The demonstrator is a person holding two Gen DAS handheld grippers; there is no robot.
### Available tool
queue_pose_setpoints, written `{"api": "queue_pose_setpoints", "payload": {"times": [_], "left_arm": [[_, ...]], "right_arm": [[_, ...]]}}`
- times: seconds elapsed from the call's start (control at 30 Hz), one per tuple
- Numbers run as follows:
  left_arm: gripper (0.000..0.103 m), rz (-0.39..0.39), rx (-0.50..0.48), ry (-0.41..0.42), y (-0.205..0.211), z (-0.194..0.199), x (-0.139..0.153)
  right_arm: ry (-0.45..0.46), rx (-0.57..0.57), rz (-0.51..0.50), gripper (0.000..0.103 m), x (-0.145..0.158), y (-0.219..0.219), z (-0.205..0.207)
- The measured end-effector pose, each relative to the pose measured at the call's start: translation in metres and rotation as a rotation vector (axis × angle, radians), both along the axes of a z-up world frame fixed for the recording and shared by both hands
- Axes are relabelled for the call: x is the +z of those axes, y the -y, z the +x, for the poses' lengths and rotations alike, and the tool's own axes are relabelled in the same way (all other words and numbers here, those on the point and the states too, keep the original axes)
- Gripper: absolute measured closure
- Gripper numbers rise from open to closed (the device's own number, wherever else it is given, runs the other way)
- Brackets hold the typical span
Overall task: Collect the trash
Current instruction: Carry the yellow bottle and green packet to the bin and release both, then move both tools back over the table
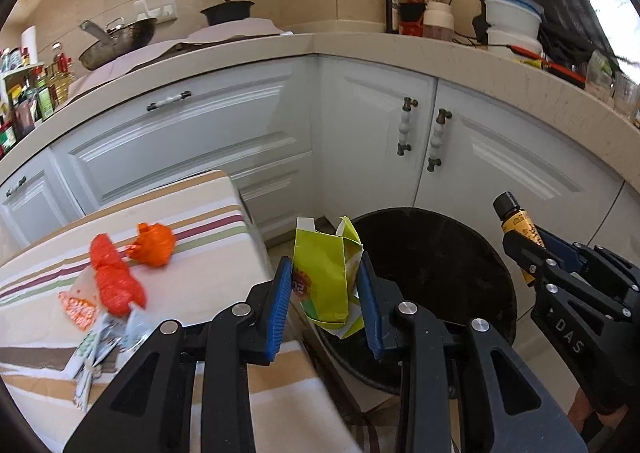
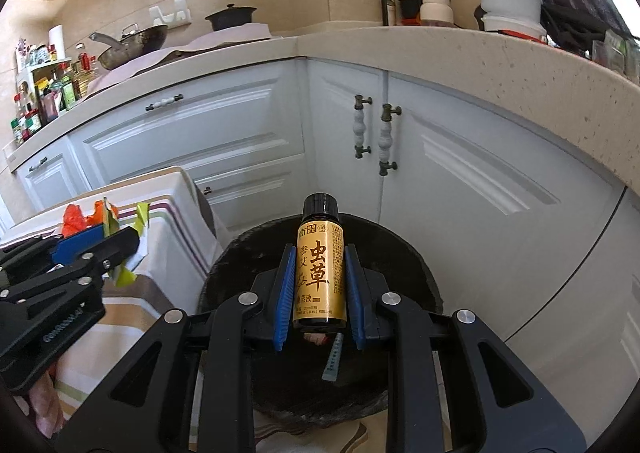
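Observation:
My left gripper (image 1: 326, 285) is shut on a crumpled yellow-green carton (image 1: 324, 273), held at the left rim of a round black trash bin (image 1: 452, 269). My right gripper (image 2: 316, 285) is shut on a small brown bottle with a gold label and black cap (image 2: 320, 277), upright over the same bin (image 2: 404, 265). In the left wrist view that bottle (image 1: 516, 223) and the right gripper (image 1: 532, 249) sit at the right, above the bin's far side. Orange bags (image 1: 116, 277) and small wrappers (image 1: 96, 345) lie on the striped tablecloth (image 1: 192, 213).
White cabinet doors with ceramic handles (image 1: 404, 133) stand right behind the bin. The beige counter (image 2: 480, 53) above carries a wok (image 1: 116, 39), a black pot, bottles and white containers. A pale strip (image 2: 334, 357) and some scraps lie inside the bin.

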State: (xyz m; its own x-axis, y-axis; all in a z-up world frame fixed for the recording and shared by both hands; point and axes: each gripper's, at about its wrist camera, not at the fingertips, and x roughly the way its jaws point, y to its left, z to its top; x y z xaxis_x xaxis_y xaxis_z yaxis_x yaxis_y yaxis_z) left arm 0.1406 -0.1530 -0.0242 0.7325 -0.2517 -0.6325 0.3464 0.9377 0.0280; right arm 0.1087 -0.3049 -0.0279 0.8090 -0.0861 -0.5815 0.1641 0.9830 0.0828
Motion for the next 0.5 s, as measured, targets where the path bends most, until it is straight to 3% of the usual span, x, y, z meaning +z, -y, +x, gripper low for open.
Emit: {"api": "queue_pose_setpoints", "payload": {"times": [0.23, 0.37, 0.5], "left_arm": [[0.069, 0.033, -0.024, 0.005, 0.026, 0.017, -0.007], [0.052, 0.03, -0.023, -0.008, 0.032, 0.025, -0.012], [0.047, 0.037, -0.02, -0.01, 0.034, 0.026, -0.013]], "right_arm": [[-0.014, -0.012, 0.021, 0.077, -0.009, 0.017, 0.014], [-0.009, -0.034, 0.037, 0.066, -0.012, 0.024, 0.017], [-0.005, -0.046, 0.031, 0.066, -0.012, 0.026, 0.015]]}}
